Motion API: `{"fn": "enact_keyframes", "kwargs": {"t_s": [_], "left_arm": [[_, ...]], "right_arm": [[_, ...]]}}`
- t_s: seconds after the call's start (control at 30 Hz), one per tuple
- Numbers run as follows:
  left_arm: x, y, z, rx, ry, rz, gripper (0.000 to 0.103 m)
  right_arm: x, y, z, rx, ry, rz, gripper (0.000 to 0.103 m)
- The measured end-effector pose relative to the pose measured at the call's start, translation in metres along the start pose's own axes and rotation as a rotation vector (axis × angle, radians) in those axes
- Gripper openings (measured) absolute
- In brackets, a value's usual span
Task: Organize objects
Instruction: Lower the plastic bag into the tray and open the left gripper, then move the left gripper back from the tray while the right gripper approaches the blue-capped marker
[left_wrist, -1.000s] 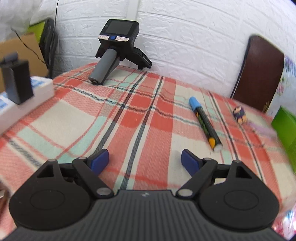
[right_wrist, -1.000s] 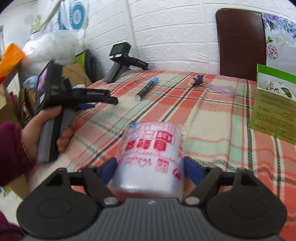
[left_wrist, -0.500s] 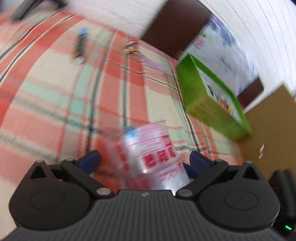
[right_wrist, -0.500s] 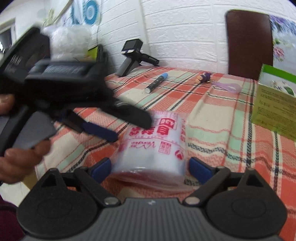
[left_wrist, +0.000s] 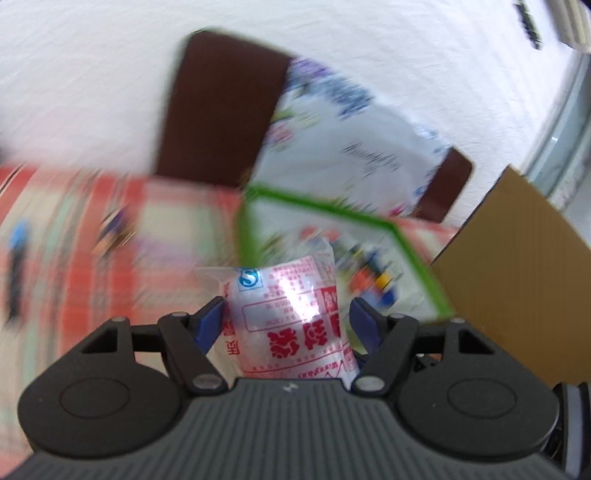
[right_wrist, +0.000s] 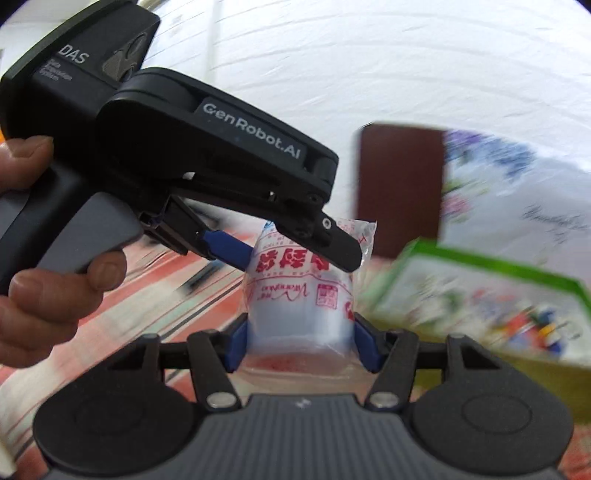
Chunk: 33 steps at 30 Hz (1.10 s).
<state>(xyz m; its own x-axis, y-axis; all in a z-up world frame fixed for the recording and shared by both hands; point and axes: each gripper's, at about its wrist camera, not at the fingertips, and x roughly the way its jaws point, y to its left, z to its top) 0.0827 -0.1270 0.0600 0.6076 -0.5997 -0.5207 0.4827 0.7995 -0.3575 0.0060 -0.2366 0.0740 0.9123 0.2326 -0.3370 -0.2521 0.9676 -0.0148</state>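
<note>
Packet (right_wrist: 299, 295) clamped at both ends: right gripper (right_wrist: 299, 343) fingers base, left gripper (left_wrist: 288, 321) fingers top.

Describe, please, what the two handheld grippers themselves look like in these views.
Each gripper, left and right, has a ribbed dark-grey body, black linkage arms with silver pins, round black discs and blue finger pads. From outside, the left has a grey handle and white "GenRobot.AI" and "DAS" lettering. The bare hand shows no sleeve.
</note>
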Motion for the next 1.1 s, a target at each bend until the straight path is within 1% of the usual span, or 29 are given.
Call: {"fn": "enact_keyframes", "kwargs": {"t_s": [0.07, 0.17, 0.23, 0.27, 0.3, 0.33, 0.37, 0.4, 0.47, 0.53, 0.6, 0.73, 0.87, 0.93, 1.03, 1.1], "left_arm": [[0.021, -0.017, 0.018, 0.044, -0.013, -0.032, 0.073], [0.054, -0.039, 0.038, 0.084, -0.016, -0.060, 0.073], [0.077, -0.048, 0.046, 0.107, -0.014, -0.060, 0.077], [0.089, -0.051, 0.048, 0.130, -0.019, -0.032, 0.079], [0.098, -0.052, 0.048, 0.154, -0.027, 0.023, 0.079], [0.104, -0.051, 0.046, 0.169, -0.030, 0.086, 0.079], [0.107, -0.048, 0.043, 0.169, -0.023, 0.128, 0.078], [0.105, -0.042, 0.040, 0.151, -0.014, 0.134, 0.078], [0.097, -0.030, 0.031, 0.125, -0.007, 0.105, 0.079], [0.088, -0.025, 0.022, 0.139, -0.013, 0.130, 0.079], [0.081, -0.022, 0.016, 0.142, -0.017, 0.135, 0.079], [0.059, -0.017, 0.003, 0.142, -0.036, 0.139, 0.079], [0.031, 0.003, -0.015, 0.117, -0.064, 0.161, 0.079], [0.015, 0.020, -0.026, 0.106, -0.071, 0.199, 0.079], [-0.006, 0.056, -0.044, 0.074, -0.061, 0.288, 0.079], [-0.021, 0.084, -0.055, 0.047, -0.062, 0.372, 0.079]], "right_arm": [[0.009, -0.025, 0.009, 0.037, -0.014, -0.056, 0.056], [0.027, -0.061, 0.018, 0.099, -0.021, -0.124, 0.057], [0.046, -0.083, 0.021, 0.132, -0.007, -0.183, 0.058], [0.061, -0.094, 0.020, 0.144, 0.011, -0.230, 0.067], [0.077, -0.103, 0.018, 0.147, 0.033, -0.279, 0.078], [0.090, -0.110, 0.016, 0.144, 0.059, -0.326, 0.080], [0.098, -0.115, 0.013, 0.143, 0.089, -0.366, 0.078], [0.095, -0.119, 0.010, 0.166, 0.085, -0.380, 0.077], [0.078, -0.122, 0.006, 0.218, 0.034, -0.346, 0.080], [0.063, -0.115, 0.003, 0.216, -0.008, -0.337, 0.080], [0.048, -0.106, -0.002, 0.200, -0.038, -0.350, 0.080], [0.022, -0.093, -0.009, 0.221, -0.074, -0.353, 0.080], [0.000, -0.070, -0.012, 0.199, -0.086, -0.309, 0.080], [-0.007, -0.056, -0.010, 0.159, -0.101, -0.278, 0.079], [-0.008, -0.030, -0.002, 0.107, -0.097, -0.204, 0.077], [0.007, -0.016, 0.007, 0.082, -0.076, -0.139, 0.069]]}}
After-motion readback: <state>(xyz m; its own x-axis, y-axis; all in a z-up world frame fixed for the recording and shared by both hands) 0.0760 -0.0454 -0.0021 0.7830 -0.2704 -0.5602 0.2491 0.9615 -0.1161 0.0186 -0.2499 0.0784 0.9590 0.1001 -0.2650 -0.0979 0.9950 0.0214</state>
